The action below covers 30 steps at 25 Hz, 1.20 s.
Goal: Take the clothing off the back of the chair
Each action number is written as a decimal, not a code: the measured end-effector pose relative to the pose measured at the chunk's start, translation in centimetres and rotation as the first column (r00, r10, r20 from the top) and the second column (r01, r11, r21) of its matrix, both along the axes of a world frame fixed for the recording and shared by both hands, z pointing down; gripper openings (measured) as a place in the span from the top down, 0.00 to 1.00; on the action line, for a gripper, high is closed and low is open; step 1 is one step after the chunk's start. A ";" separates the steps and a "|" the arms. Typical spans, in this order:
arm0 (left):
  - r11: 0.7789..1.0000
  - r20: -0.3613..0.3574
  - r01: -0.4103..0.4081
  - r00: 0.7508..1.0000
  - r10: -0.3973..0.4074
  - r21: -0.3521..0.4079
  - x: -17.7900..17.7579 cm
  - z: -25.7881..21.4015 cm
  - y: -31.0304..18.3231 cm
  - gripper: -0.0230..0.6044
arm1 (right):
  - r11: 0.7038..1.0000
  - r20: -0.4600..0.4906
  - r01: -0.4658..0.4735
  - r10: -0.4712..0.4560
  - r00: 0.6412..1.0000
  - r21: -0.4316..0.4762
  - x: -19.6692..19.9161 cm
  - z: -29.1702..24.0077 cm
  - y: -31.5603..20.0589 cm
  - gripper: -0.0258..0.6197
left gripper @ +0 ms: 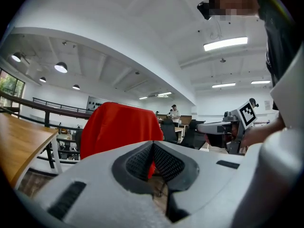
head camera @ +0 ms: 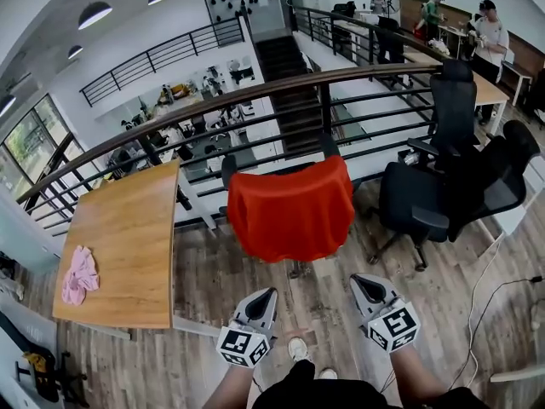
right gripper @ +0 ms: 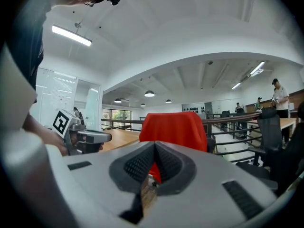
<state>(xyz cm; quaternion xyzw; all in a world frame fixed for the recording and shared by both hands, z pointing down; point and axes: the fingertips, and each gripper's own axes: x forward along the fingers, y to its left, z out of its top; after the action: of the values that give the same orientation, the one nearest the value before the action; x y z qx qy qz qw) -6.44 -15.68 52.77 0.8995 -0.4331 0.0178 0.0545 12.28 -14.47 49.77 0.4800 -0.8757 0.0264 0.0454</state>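
Observation:
A red garment (head camera: 292, 213) hangs draped over the back of a chair, facing me in the head view. It also fills the middle of the left gripper view as the red garment (left gripper: 118, 127) and stands ahead in the right gripper view as the red garment (right gripper: 175, 127). My left gripper (head camera: 266, 294) and my right gripper (head camera: 361, 281) are held side by side a little short of the cloth, both shut with nothing between the jaws. Neither touches the garment. The chair itself is mostly hidden under the cloth.
A wooden table (head camera: 128, 245) stands to the left with a pink cloth (head camera: 80, 275) on it. Black office chairs (head camera: 451, 177) stand to the right. A black railing (head camera: 255, 100) runs behind the chair. People stand at desks far back right (head camera: 490, 28). A cable (head camera: 490, 292) lies on the floor.

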 end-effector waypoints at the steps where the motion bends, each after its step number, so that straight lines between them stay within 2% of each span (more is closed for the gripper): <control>1: 1.000 0.002 -0.014 1.000 0.014 0.010 0.2 -0.3 -1.1 0.94 | 1.000 -0.008 -0.005 0.005 1.000 0.006 -0.1 -0.1 -1.0 0.95; 6: 0.999 -0.039 -0.043 0.998 0.045 0.029 -0.1 -1.8 -6.0 0.94 | 0.999 -0.016 -0.031 0.031 0.999 0.015 -1.1 -0.7 -5.2 0.95; 11: 0.998 -0.043 -0.056 0.997 0.058 0.036 -1.9 -2.6 -10.2 0.94 | 0.997 -0.028 -0.070 0.071 0.997 0.020 -1.8 -1.9 -8.5 0.95; 15: 0.998 -0.056 -0.035 0.998 0.038 0.057 -4.4 -3.8 -13.5 0.94 | 0.993 -0.085 -0.115 0.118 0.989 0.041 -2.0 -2.5 -10.9 0.95; 21: 0.997 -0.074 -0.007 0.997 0.013 0.082 -7.3 -4.9 -17.2 0.94 | 0.976 -0.048 -0.207 0.210 0.976 0.067 -1.0 -4.1 -14.2 0.95; 26: 0.996 -0.083 0.028 0.996 -0.021 0.085 -9.2 -5.1 -19.1 0.94 | 0.963 -0.101 -0.249 0.259 0.961 0.103 0.1 -4.8 -15.9 0.95; 30: 0.995 -0.072 0.070 0.995 -0.064 0.077 -10.2 -4.7 -21.2 0.94 | 0.955 -0.103 -0.280 0.289 0.952 0.097 2.0 -4.6 -17.9 0.95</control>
<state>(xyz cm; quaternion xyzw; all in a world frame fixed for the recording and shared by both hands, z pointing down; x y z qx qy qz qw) -16.61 -36.89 48.11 0.8861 -0.4612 -0.0323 0.0342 14.25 -32.36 45.15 0.6033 -0.7937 -0.0310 0.0722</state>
